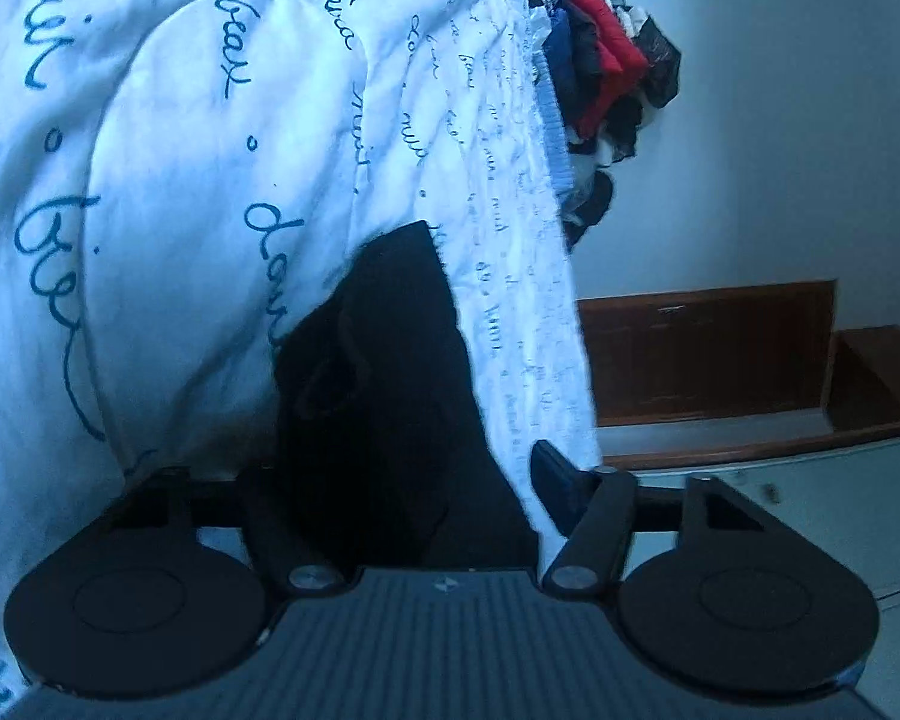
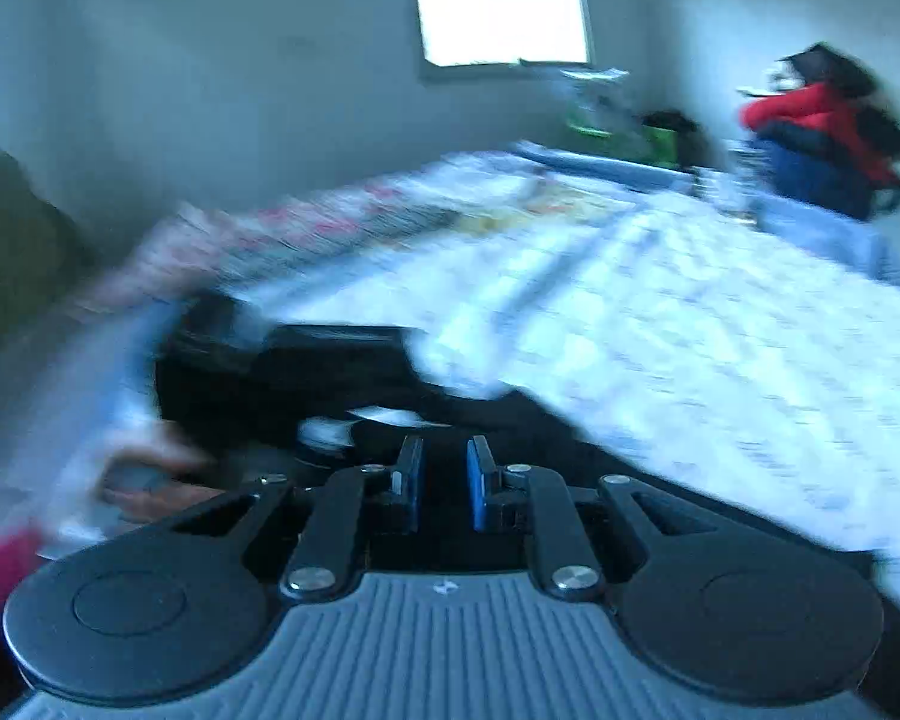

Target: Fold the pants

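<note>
The white bedspread (image 1: 210, 180) with blue script fills the scene; black pants (image 1: 378, 390) lie on it near the bed's edge, still bunched, so folding looks barely begun. A clothes pile (image 1: 606, 78) sits far right. Left gripper (image 1: 408, 498) stands wide around the pants; right gripper (image 2: 444, 480) is narrow and holds nothing, blurred

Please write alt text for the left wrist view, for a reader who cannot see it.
Black pants fill the space between the fingers of the left hand-held gripper, draped against a white bedspread printed with blue handwriting. Past the bed's edge, a pile of red, blue and black clothes sits beside a pale wall with dark wooden trim.
</note>
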A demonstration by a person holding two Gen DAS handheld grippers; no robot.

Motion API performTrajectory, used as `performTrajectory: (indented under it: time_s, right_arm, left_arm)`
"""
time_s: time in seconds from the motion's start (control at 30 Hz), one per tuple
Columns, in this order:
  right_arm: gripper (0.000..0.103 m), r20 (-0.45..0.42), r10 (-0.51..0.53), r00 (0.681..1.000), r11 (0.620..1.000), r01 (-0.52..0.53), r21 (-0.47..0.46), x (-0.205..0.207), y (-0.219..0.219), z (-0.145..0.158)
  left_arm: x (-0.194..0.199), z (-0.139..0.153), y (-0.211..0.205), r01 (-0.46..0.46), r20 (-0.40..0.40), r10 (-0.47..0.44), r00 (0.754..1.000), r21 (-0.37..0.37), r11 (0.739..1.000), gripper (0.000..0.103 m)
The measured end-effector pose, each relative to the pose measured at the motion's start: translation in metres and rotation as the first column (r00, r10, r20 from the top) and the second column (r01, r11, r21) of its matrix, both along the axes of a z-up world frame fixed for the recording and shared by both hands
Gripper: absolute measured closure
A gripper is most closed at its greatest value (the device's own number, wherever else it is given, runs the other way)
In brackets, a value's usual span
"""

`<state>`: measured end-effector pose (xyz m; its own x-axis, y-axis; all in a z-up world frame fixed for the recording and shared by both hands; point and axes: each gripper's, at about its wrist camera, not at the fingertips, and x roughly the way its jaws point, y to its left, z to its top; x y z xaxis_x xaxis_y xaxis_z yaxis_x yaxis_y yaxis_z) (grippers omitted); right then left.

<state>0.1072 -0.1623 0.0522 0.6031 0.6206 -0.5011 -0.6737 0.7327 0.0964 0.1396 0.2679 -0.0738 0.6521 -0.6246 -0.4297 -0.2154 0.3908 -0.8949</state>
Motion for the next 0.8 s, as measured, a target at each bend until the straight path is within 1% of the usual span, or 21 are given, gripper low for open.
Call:
performTrajectory:
  time_s: [0.03,0.07,0.1,0.13,0.17,0.2,0.23,0.27,0.37,0.4,0.47,0.5,0.57,0.6,0.67,0.8]
  right_arm:
    - [0.088,-0.014,-0.024,1.0,0.998,0.023,-0.06,0.006,0.004,-0.008]
    - [0.088,-0.043,-0.035,0.998,0.994,0.03,-0.1,0.013,0.008,-0.02]
    - [0.088,-0.074,-0.031,0.997,0.993,0.022,-0.116,0.017,0.012,-0.029]
    - [0.088,-0.122,-0.025,0.992,0.99,0.007,-0.141,0.023,0.016,-0.042]
    - [0.088,-0.143,-0.025,0.989,0.986,0.001,-0.164,0.026,0.019,-0.052]
    - [0.088,-0.142,-0.024,0.99,0.984,-0.001,-0.175,0.028,0.021,-0.059]
    - [0.088,-0.137,-0.029,0.99,0.986,0.005,-0.168,0.027,0.021,-0.059]
    - [0.087,-0.139,-0.037,0.99,0.988,0.015,-0.156,0.026,0.018,-0.056]
    - [0.087,-0.109,-0.052,0.993,0.993,0.04,-0.107,0.023,0.015,-0.043]
    - [0.087,-0.111,-0.058,0.992,0.994,0.047,-0.095,0.028,0.014,-0.043]
    - [0.087,-0.132,-0.06,0.989,0.996,0.05,-0.079,0.033,0.016,-0.046]
    - [0.087,-0.147,-0.062,0.987,0.996,0.052,-0.077,0.036,0.017,-0.049]
    - [0.087,-0.156,-0.071,0.985,0.996,0.062,-0.064,0.04,0.021,-0.057]
    - [0.087,-0.152,-0.072,0.986,0.997,0.066,-0.048,0.037,0.019,-0.056]
    - [0.087,-0.138,-0.065,0.988,0.998,0.063,-0.017,0.029,0.015,-0.05]
    - [0.087,-0.137,-0.072,0.988,0.996,0.079,0.051,0.031,0.007,-0.044]
  left_arm:
    - [0.002,0.0,-0.001,0.002,-0.006,-0.001,1.0,0.024,1.0,0.049]
    - [0.004,0.0,-0.002,0.002,-0.012,-0.002,1.0,0.043,0.999,0.055]
    - [0.005,0.0,-0.003,0.003,-0.017,-0.002,1.0,0.063,0.998,0.058]
    - [0.006,0.0,-0.004,0.003,-0.019,-0.001,1.0,0.081,0.997,0.065]
    - [0.007,0.0,-0.006,0.005,-0.02,-0.003,1.0,0.103,0.995,0.071]
    - [0.005,0.001,-0.007,0.008,-0.015,-0.006,1.0,0.134,0.991,0.072]
    - [0.004,0.003,-0.008,0.009,-0.006,-0.008,1.0,0.16,0.987,0.075]
    - [0.002,0.004,-0.009,0.009,0.005,-0.01,1.0,0.187,0.982,0.077]
    - [-0.002,0.015,-0.018,0.005,0.047,-0.019,0.999,0.284,0.959,0.079]
    - [-0.004,0.021,-0.024,0.001,0.066,-0.024,0.998,0.33,0.944,0.079]
    - [-0.011,0.033,-0.036,-0.014,0.109,-0.035,0.993,0.423,0.906,0.08]
    - [-0.014,0.041,-0.045,-0.023,0.132,-0.045,0.99,0.472,0.881,0.08]
    - [-0.022,0.05,-0.057,-0.039,0.168,-0.064,0.984,0.545,0.838,0.08]
    - [-0.027,0.055,-0.063,-0.048,0.187,-0.073,0.98,0.574,0.818,0.08]
    - [-0.034,0.066,-0.076,-0.065,0.224,-0.095,0.97,0.615,0.786,0.08]
    - [-0.051,0.081,-0.102,-0.092,0.276,-0.134,0.952,0.673,0.734,0.08]
